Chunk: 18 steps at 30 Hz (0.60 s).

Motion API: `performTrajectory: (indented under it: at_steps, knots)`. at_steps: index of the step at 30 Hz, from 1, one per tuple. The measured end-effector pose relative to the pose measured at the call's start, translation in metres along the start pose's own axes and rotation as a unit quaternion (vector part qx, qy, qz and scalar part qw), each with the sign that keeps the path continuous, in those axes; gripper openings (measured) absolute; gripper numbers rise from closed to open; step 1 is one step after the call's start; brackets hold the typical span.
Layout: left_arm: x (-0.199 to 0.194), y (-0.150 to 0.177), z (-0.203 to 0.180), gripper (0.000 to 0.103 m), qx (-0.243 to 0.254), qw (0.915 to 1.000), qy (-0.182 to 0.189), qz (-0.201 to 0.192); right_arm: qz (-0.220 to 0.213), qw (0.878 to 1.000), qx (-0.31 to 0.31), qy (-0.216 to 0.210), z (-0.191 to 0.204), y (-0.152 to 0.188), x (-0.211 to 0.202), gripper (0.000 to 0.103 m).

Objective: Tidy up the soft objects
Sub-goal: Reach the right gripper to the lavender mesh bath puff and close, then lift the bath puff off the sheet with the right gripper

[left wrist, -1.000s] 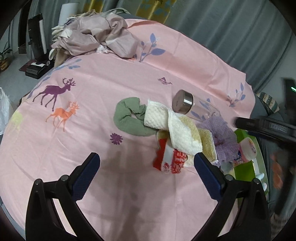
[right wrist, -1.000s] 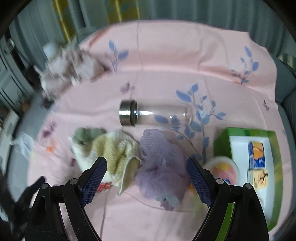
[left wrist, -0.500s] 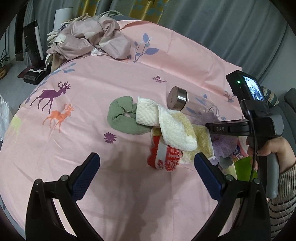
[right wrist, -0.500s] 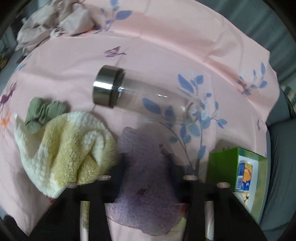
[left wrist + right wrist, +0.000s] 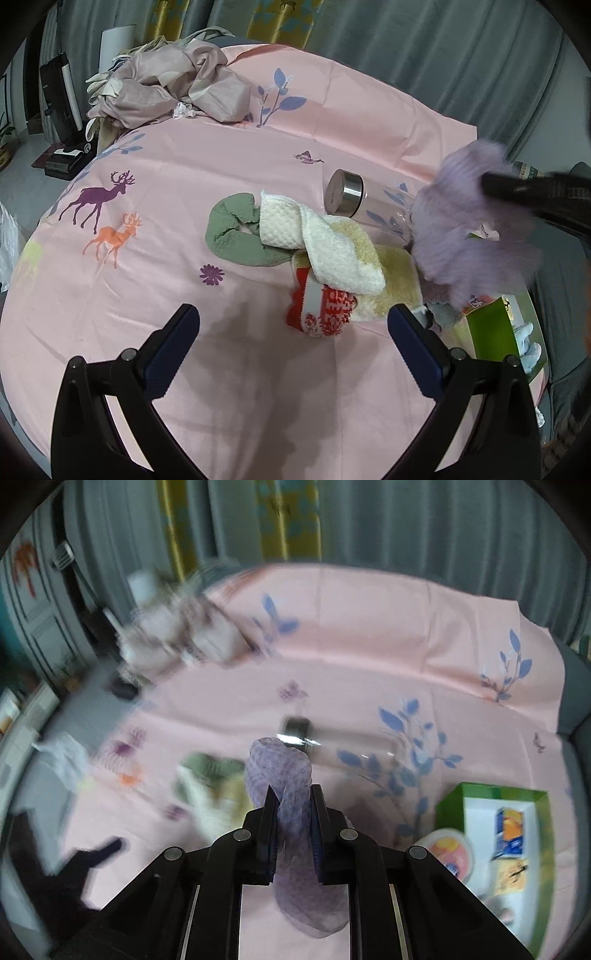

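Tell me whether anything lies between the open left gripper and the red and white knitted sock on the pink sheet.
Nothing visible does. Only bare pink sheet separates the left gripper from the red and white knitted sock; the cream towel overlaps the sock's far end.

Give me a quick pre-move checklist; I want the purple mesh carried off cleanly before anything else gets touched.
1. Right gripper shut on the purple mesh pouf: ok.
2. Pouf lifted clear of the pink sheet: ok.
3. Nothing else dragged up with it: cannot tell, motion blur.
4. Left gripper open and empty: ok.
5. Glass bottle lying undisturbed: ok.
6. Room in the green box: cannot tell.
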<state>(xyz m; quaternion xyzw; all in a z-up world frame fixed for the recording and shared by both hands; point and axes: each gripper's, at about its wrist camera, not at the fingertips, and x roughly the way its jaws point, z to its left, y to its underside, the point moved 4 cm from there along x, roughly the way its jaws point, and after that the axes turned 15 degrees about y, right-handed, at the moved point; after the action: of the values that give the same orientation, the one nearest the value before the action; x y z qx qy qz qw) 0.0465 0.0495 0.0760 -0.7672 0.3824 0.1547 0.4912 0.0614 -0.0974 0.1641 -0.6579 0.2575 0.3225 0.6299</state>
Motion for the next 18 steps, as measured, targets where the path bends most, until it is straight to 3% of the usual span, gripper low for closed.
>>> performTrajectory:
  at_steps: [5, 9, 16, 17, 18]
  knots:
    - [-0.003, 0.000, 0.001, 0.101, 0.002, 1.0000, -0.004, -0.003, 0.003, 0.998, 0.036, -0.049, 0.006, 0.031, -0.010, 0.016]
    - [-0.004, 0.002, 0.003, 0.101, 0.003, 1.0000, -0.008, -0.003, 0.084, 0.989, 0.091, -0.086, 0.003, 0.071, 0.025, 0.016]
    - [0.002, 0.010, -0.002, 0.101, 0.016, 0.9997, -0.007, 0.015, 0.158, 0.980, 0.110, -0.056, 0.004, 0.107, 0.069, 0.016]
    - [0.003, 0.012, -0.003, 0.101, 0.018, 0.9996, -0.007, 0.019, 0.166, 0.979, 0.109, -0.042, 0.002, 0.109, 0.074, 0.018]
    - [0.004, 0.013, -0.003, 0.101, 0.020, 0.9995, -0.007, 0.024, 0.168, 0.979, 0.108, -0.038, -0.001, 0.111, 0.075, 0.026]
